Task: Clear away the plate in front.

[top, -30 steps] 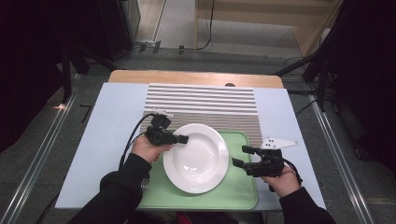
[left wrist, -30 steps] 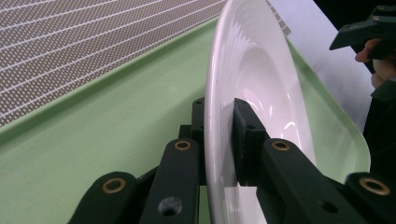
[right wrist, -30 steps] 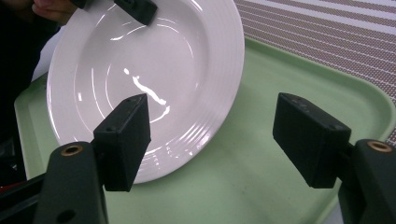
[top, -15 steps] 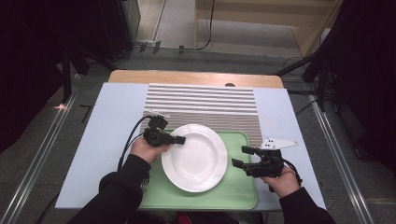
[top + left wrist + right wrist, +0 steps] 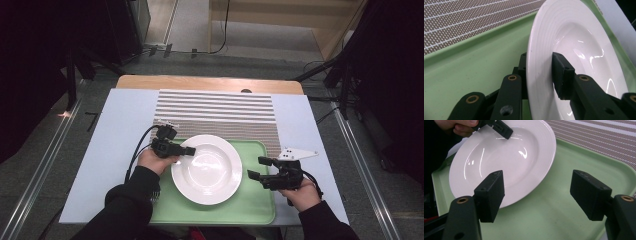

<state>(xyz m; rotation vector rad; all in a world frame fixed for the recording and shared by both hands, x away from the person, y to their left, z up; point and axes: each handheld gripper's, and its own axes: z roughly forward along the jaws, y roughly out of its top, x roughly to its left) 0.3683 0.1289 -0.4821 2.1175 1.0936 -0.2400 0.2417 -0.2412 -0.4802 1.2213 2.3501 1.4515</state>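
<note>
Table was lit evenly from overhead; surroundings fell off to near black. Hard white glare streaks sat on the plate (image 5: pixel 499 157) in both gripper views, fainter from above. Near jaws were soft, out of focus. High view was slightly grainy, shadows weak. Tray (image 5: pixel 250 205) was matte, no glare.

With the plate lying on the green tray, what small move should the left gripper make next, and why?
Probably back the left gripper off sideways, clear of the plate. Its jaws have just been opening, and the left gripper view shows the rim between them with a gap at the pad on the plate's inner side. The plate already lies on the green tray, and the right gripper waits open beside it.
</note>
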